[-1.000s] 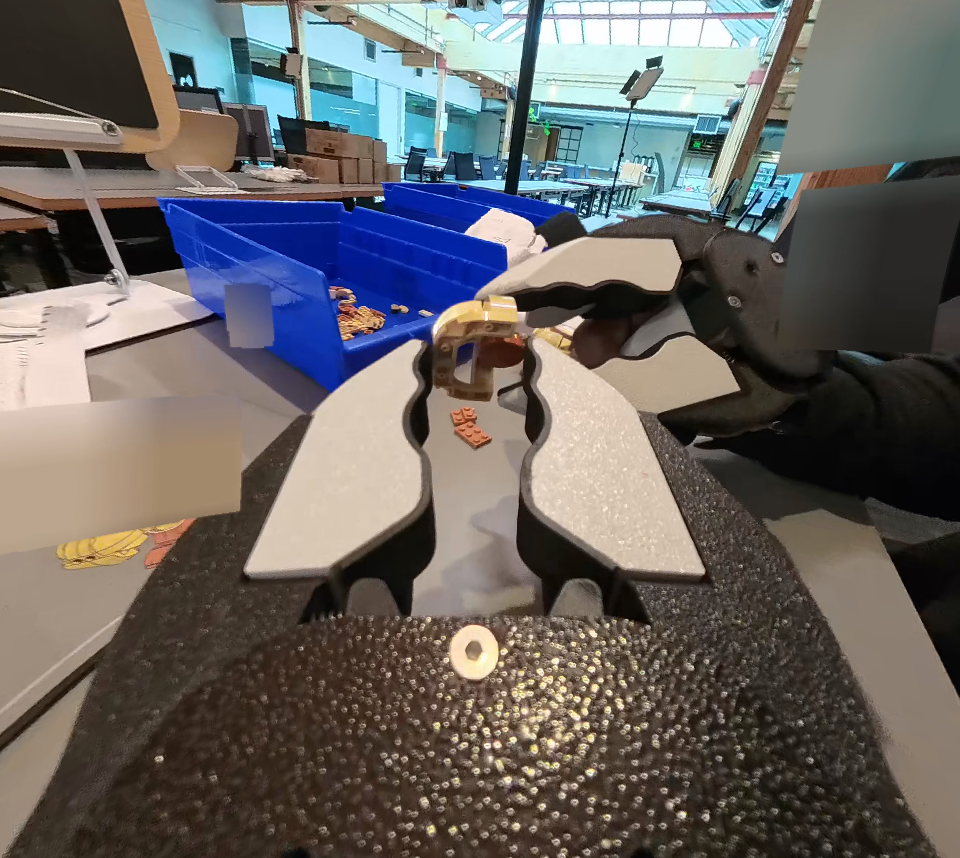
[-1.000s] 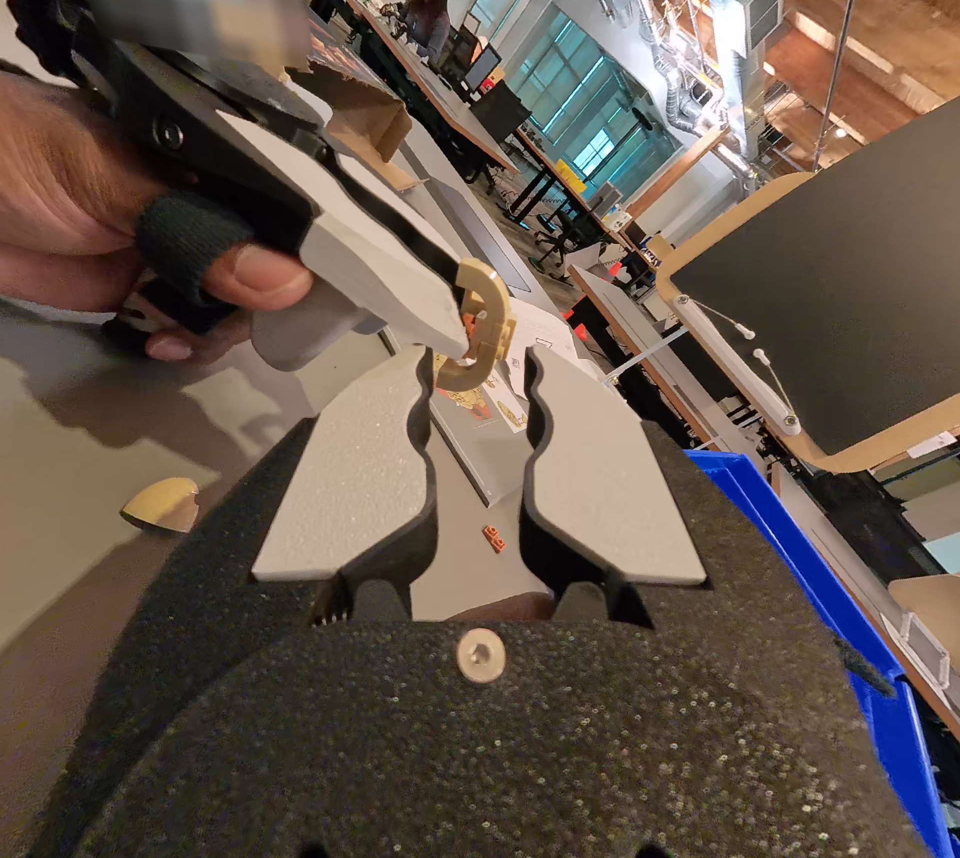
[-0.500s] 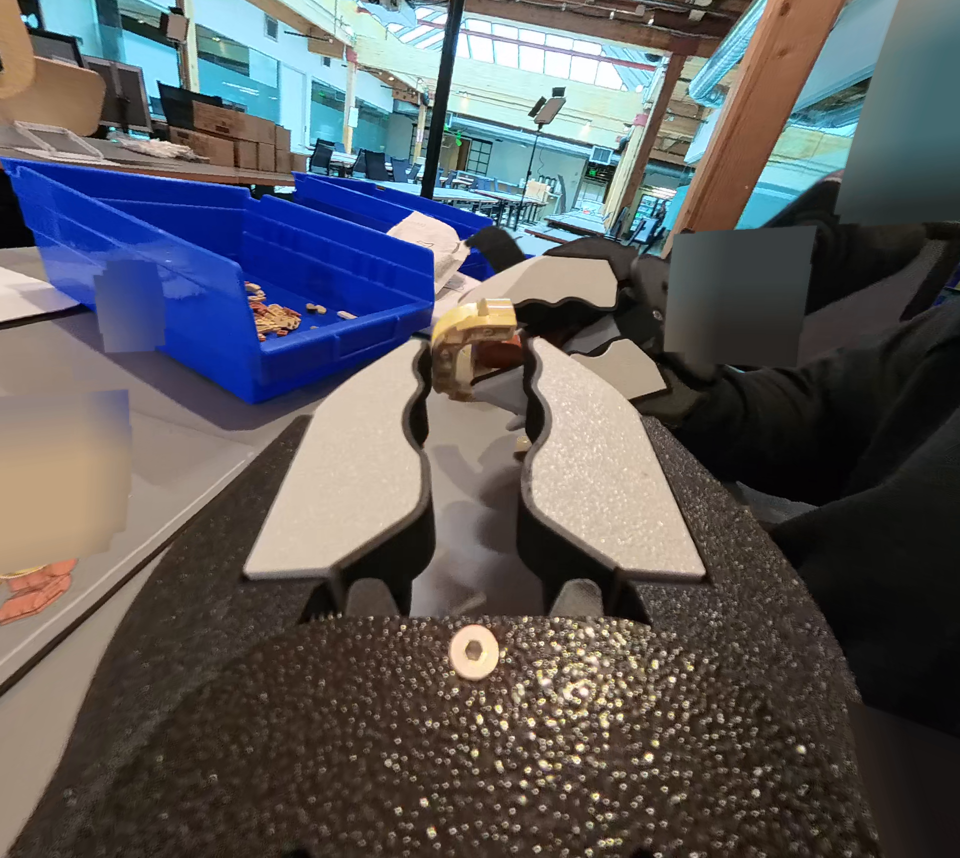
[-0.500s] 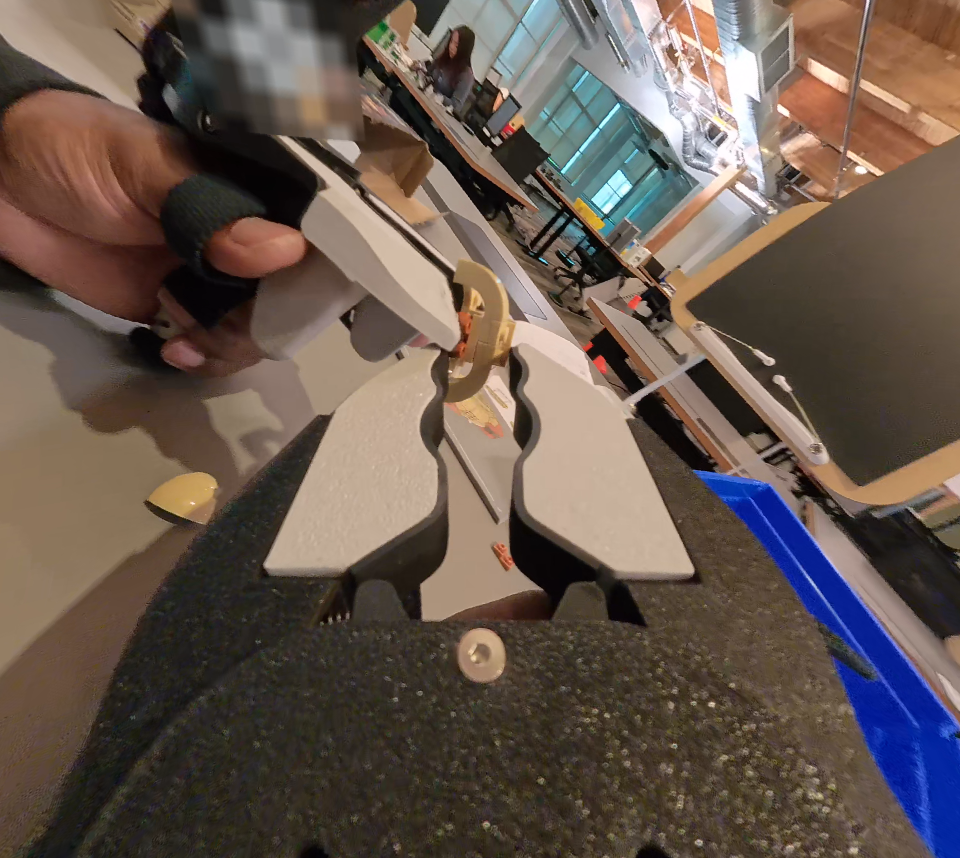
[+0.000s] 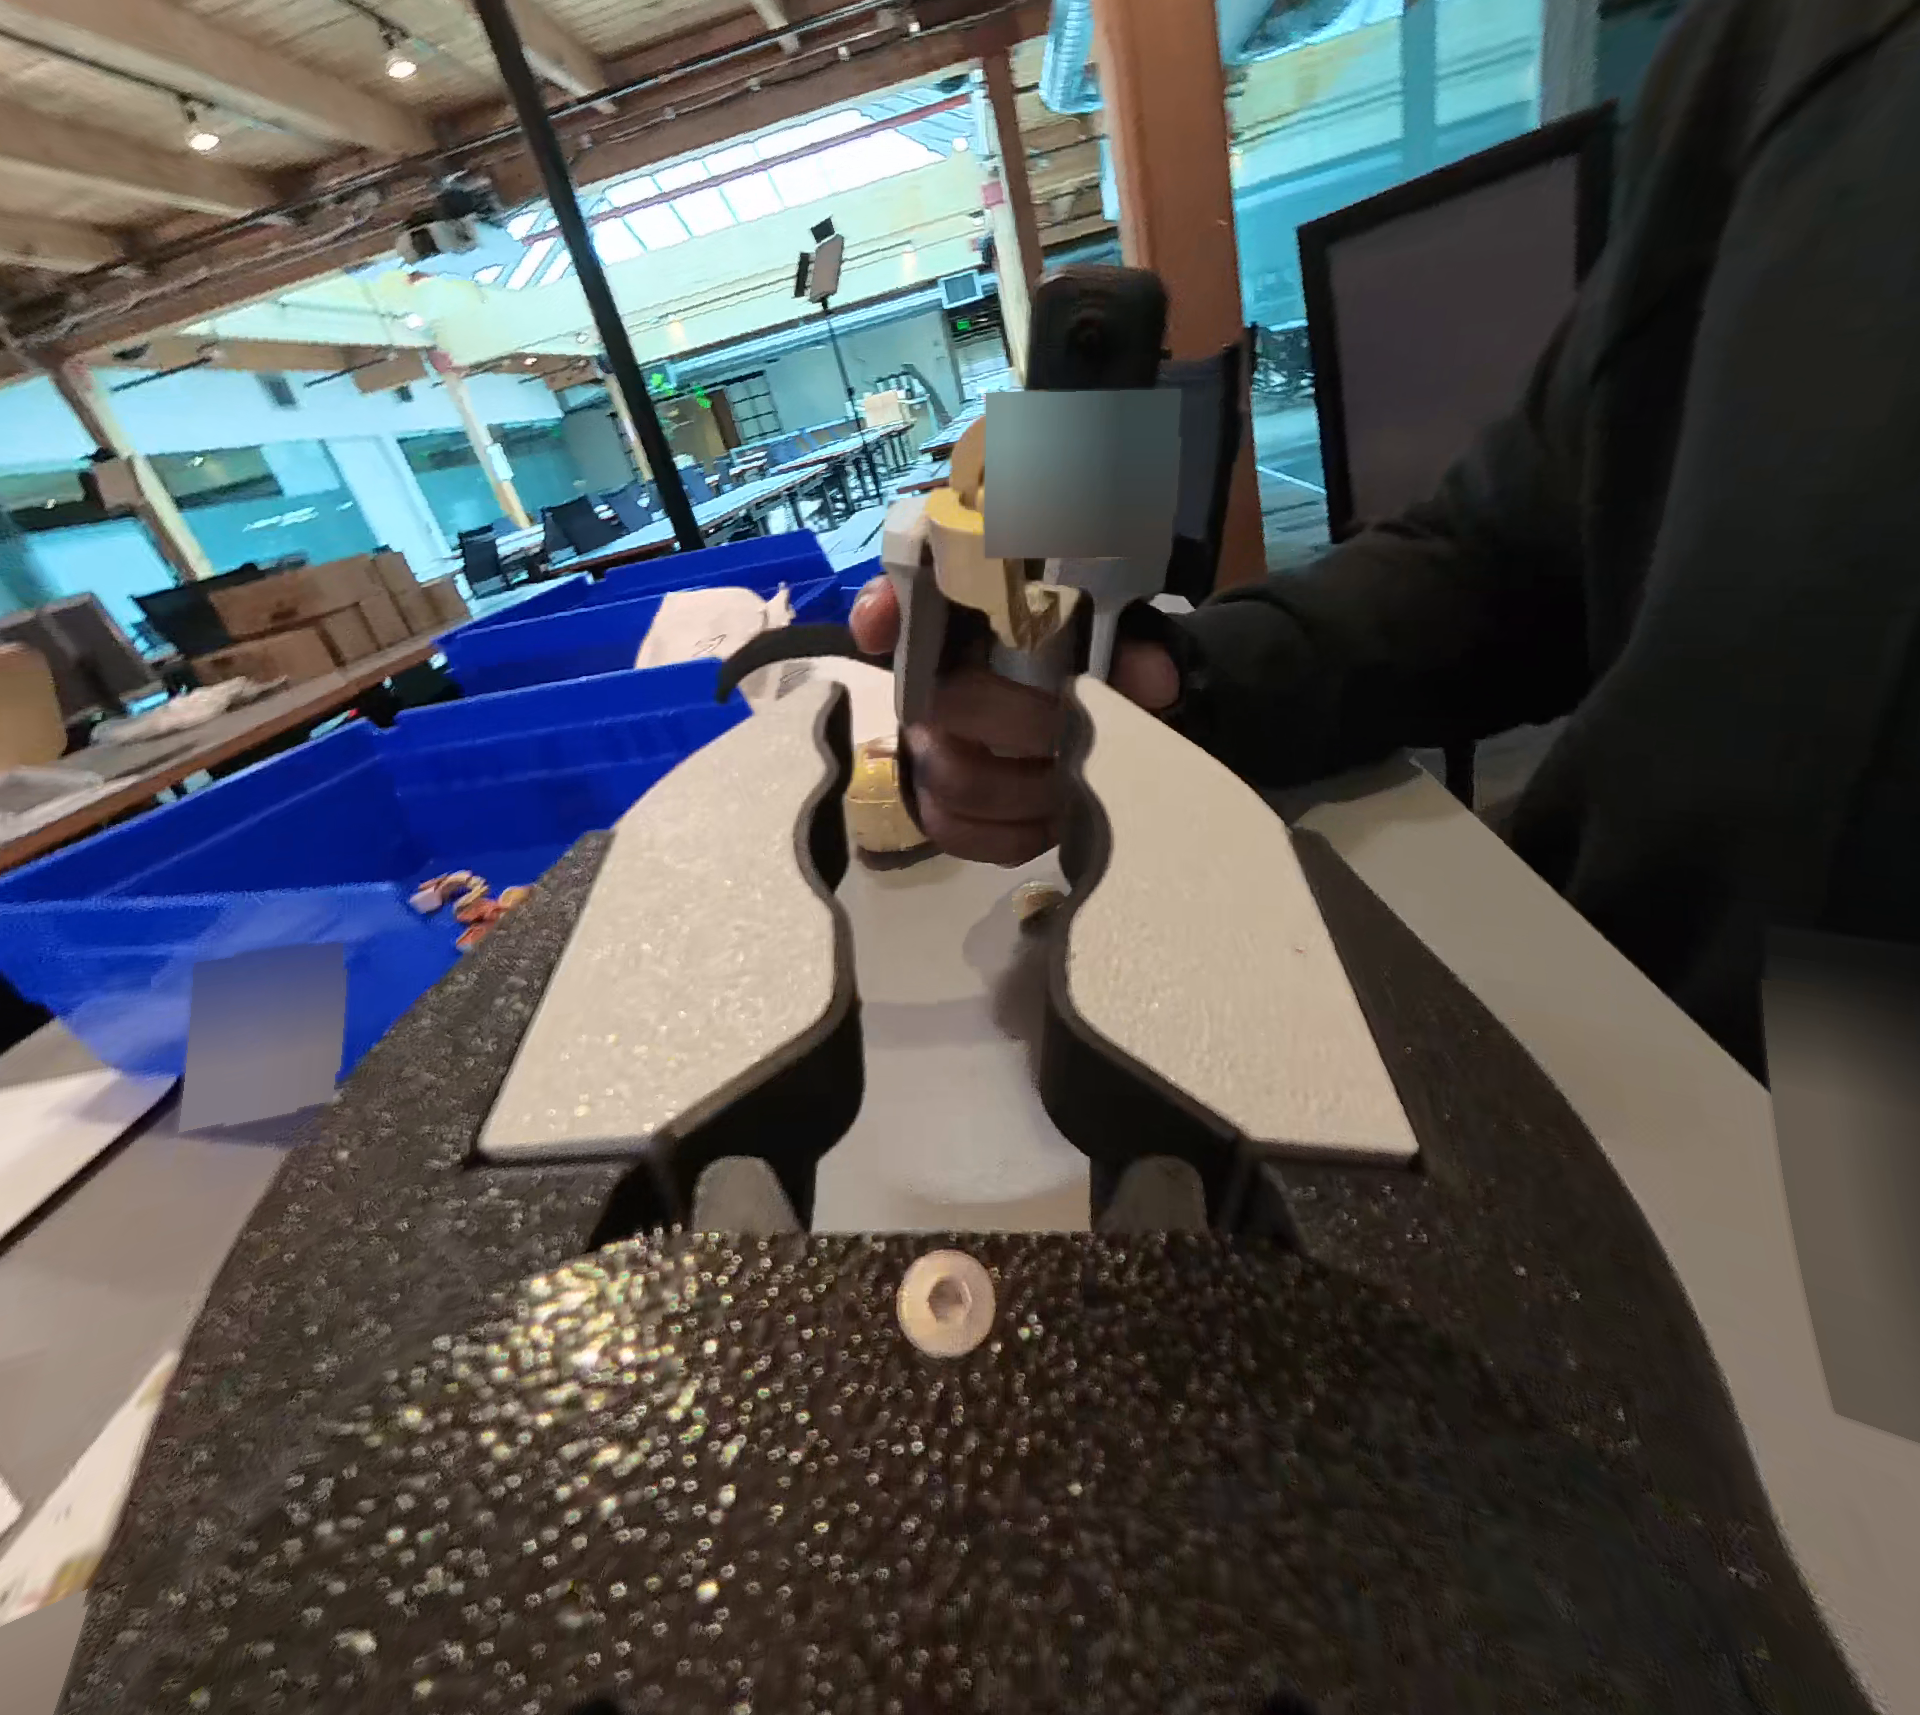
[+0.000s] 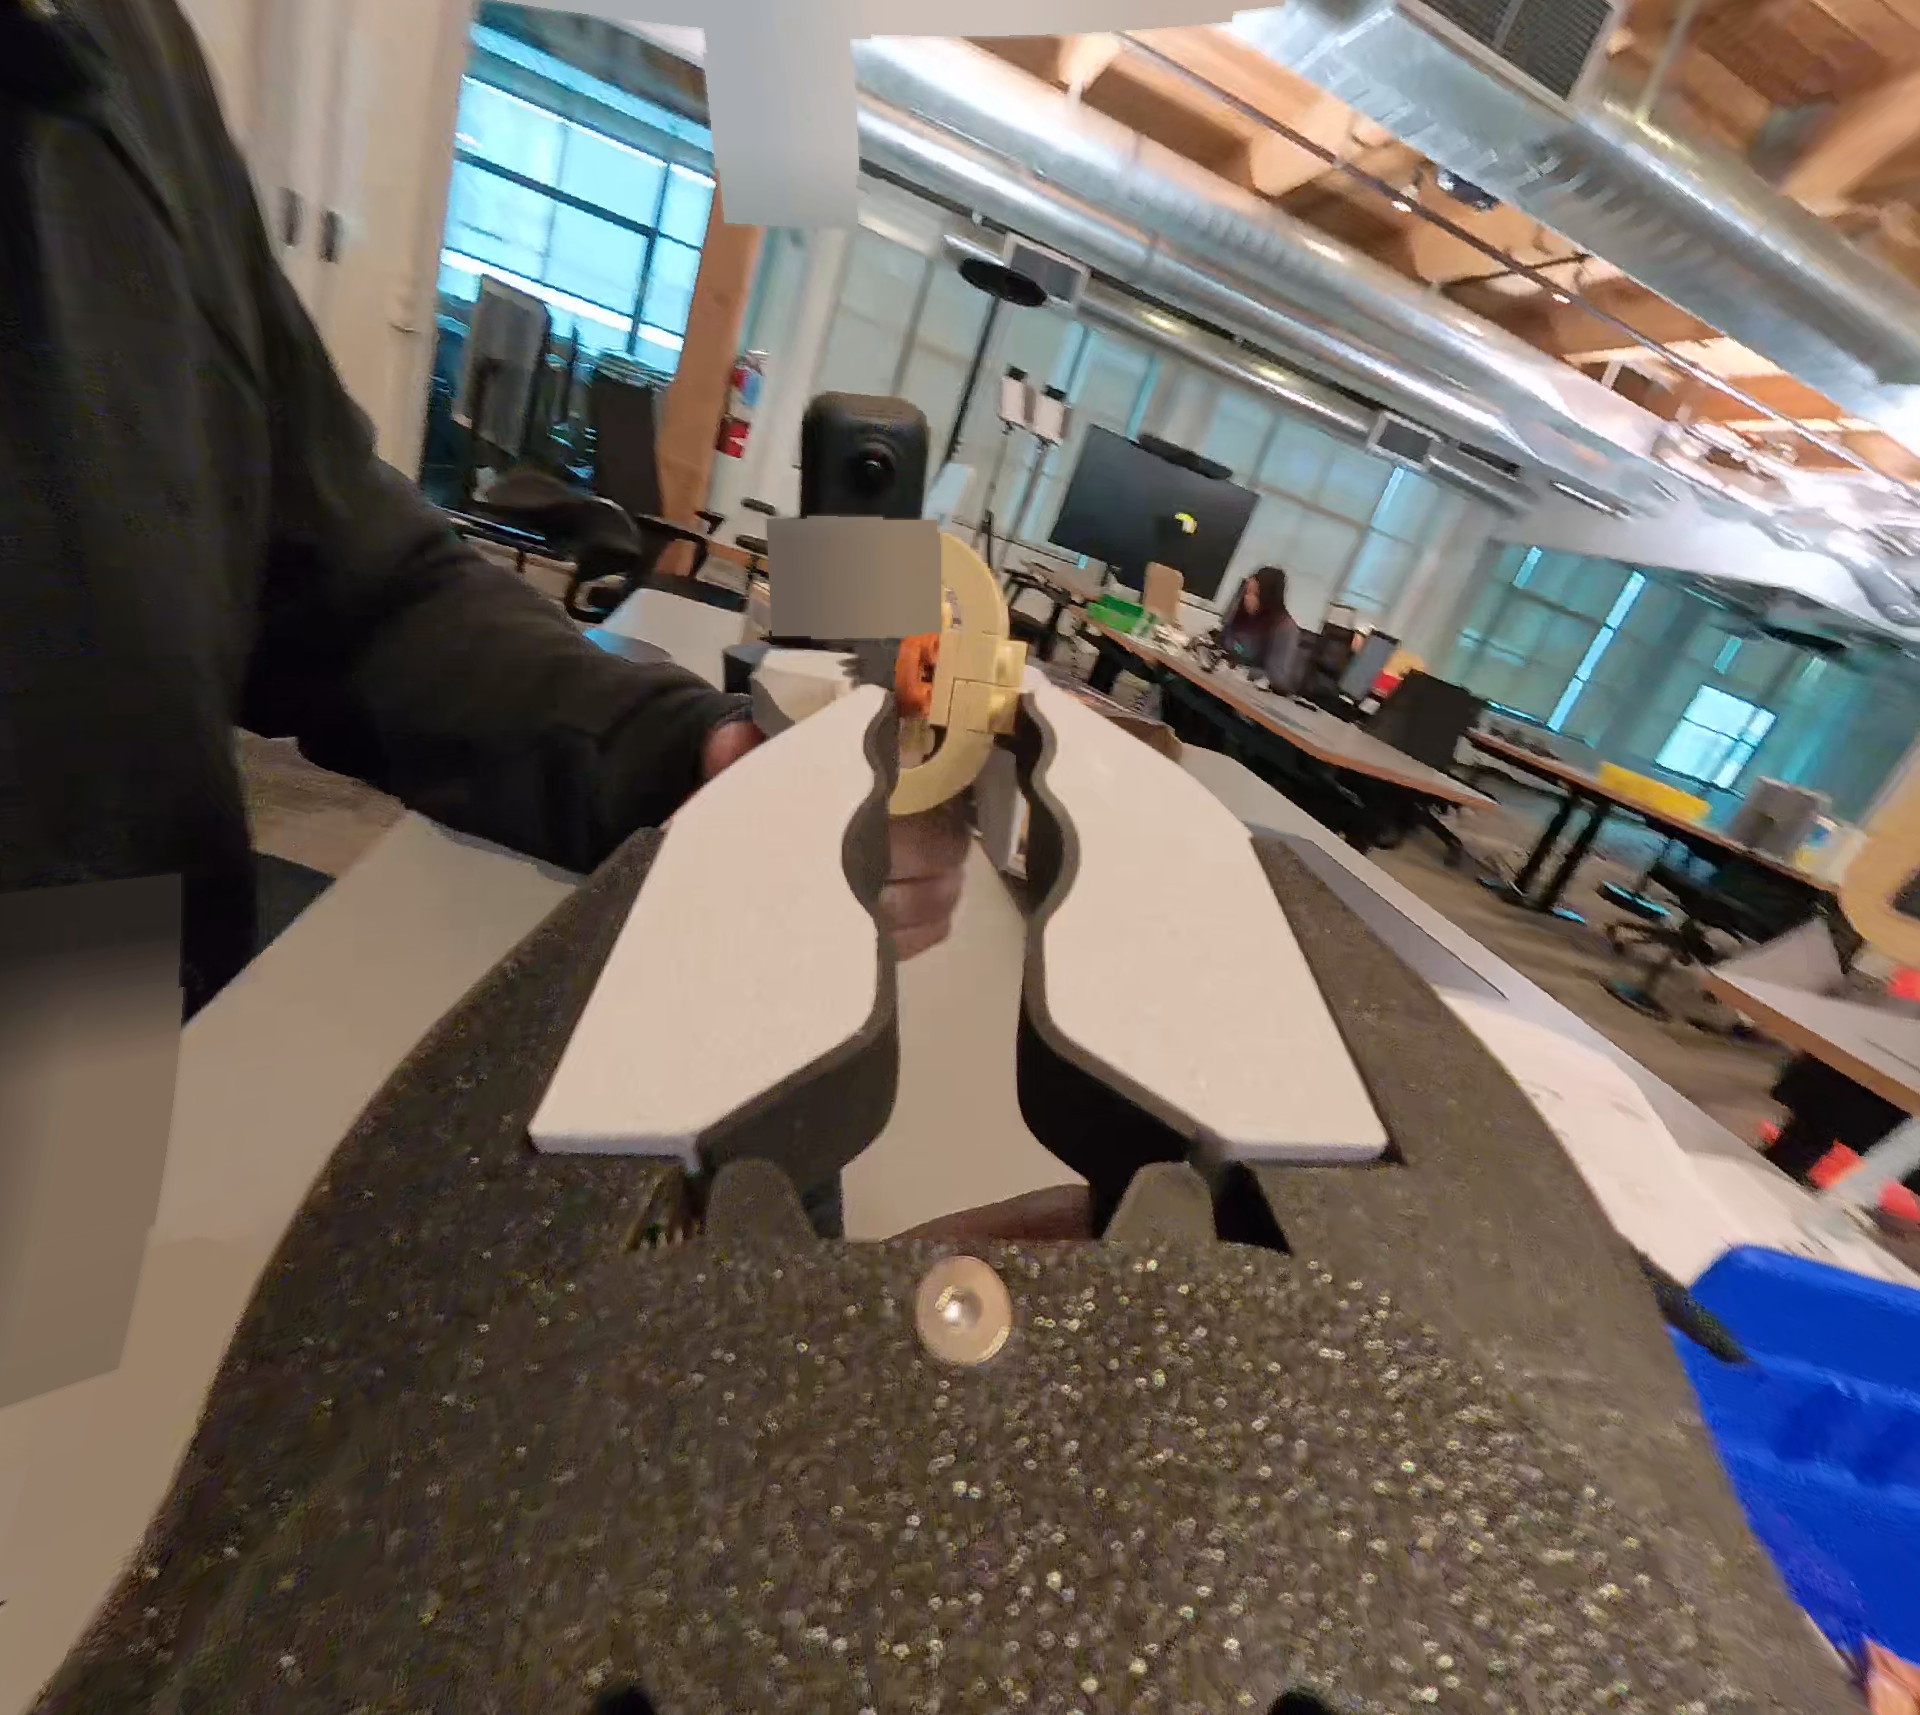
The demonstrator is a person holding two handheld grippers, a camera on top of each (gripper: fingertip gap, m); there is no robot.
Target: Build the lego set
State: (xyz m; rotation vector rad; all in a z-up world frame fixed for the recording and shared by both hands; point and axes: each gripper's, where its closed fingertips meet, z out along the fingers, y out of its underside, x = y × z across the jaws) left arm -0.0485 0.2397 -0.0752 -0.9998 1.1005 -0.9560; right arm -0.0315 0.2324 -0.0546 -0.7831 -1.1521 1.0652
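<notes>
A tan curved lego assembly (image 6: 951, 730) with an orange piece on its left side sits between the fingertips of my right gripper (image 6: 954, 709), which is shut on it and holds it up above the grey table (image 6: 312, 990). In the left wrist view my left gripper (image 5: 956, 709) is wide open and empty. Beyond it, the right gripper (image 5: 1003, 616) stands upright with the tan assembly (image 5: 961, 543) in it. The two grippers face each other, a short way apart.
A tan dome piece (image 5: 878, 803) and a small tan piece (image 5: 1034, 896) lie on the table under the right gripper. Blue bins (image 5: 416, 792) stand to the left, one holding small orange and tan pieces (image 5: 468, 896). A blue bin corner (image 6: 1818, 1405) shows at lower right. Less than 4 cm separates the two grippers' tips.
My left gripper has let go of the tan assembly, opened wide and drawn back. My right gripper closed on the assembly and now holds it alone. Both views have swung round.
</notes>
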